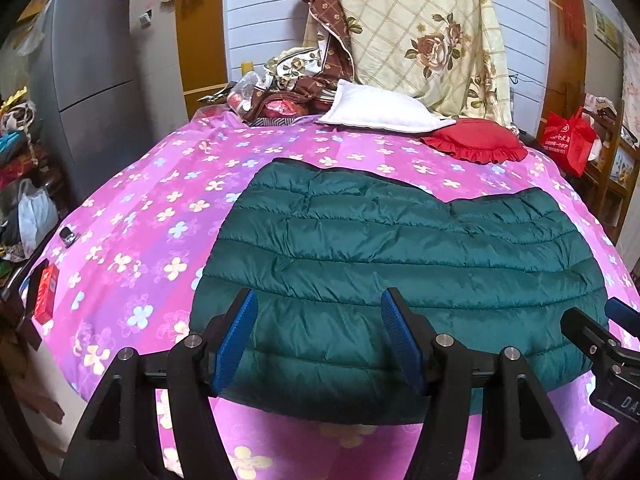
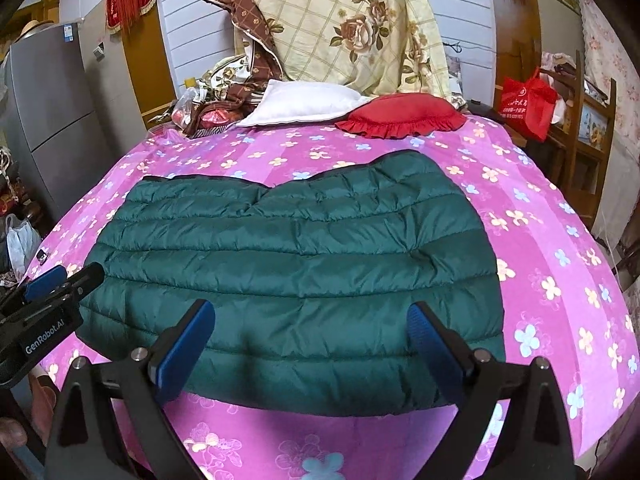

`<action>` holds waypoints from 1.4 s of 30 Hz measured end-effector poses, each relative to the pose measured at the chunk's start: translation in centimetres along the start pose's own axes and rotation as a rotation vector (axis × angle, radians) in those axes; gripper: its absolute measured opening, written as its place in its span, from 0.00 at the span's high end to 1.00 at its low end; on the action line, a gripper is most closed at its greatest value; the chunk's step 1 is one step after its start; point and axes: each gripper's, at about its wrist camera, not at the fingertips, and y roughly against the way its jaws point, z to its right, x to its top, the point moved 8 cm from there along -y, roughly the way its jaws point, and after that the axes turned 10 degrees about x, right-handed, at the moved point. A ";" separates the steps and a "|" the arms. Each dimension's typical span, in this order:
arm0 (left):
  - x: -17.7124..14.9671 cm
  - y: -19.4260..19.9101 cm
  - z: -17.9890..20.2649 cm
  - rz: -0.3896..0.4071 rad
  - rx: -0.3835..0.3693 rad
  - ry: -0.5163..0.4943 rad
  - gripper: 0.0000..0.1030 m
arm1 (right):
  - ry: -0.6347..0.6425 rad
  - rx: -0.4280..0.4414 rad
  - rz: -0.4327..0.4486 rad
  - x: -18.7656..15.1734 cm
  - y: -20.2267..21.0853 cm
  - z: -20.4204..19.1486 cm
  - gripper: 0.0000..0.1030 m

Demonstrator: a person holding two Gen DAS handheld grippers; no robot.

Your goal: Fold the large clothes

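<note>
Jacket [image 1: 400, 264] flat on bed [image 1: 140, 216], near front edge, about centre. Left gripper [image 1: 318, 300] over jacket's near hem, left part; right gripper [image 2: 310, 312] over same hem further right; both jaws spread wide, apart from fabric. Behind jacket, at bed's far end: pillow [image 1: 376, 108], cushion [image 1: 476, 140] just right of it, touching. Quilt [image 1: 424, 28] hanging behind pillow. Fridge [image 1: 84, 80] left of bed. Bag [image 1: 568, 140] right of bed, beyond cushion.

Teal quilted jacket [image 1: 400, 264]; pink floral sheet [image 1: 152, 208]; red frilled cushion [image 1: 476, 142] (white pillow [image 1: 376, 110] beside).
</note>
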 end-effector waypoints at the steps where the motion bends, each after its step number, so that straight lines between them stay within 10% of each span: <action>1: 0.0 0.0 0.0 0.000 -0.001 -0.001 0.56 | -0.002 0.000 0.001 0.0 0.0 0.0 0.04; 42: -1.0 -1.0 1.0 -0.021 -0.015 -0.016 0.56 | -0.010 0.000 -0.018 -0.4 -1.1 0.3 0.04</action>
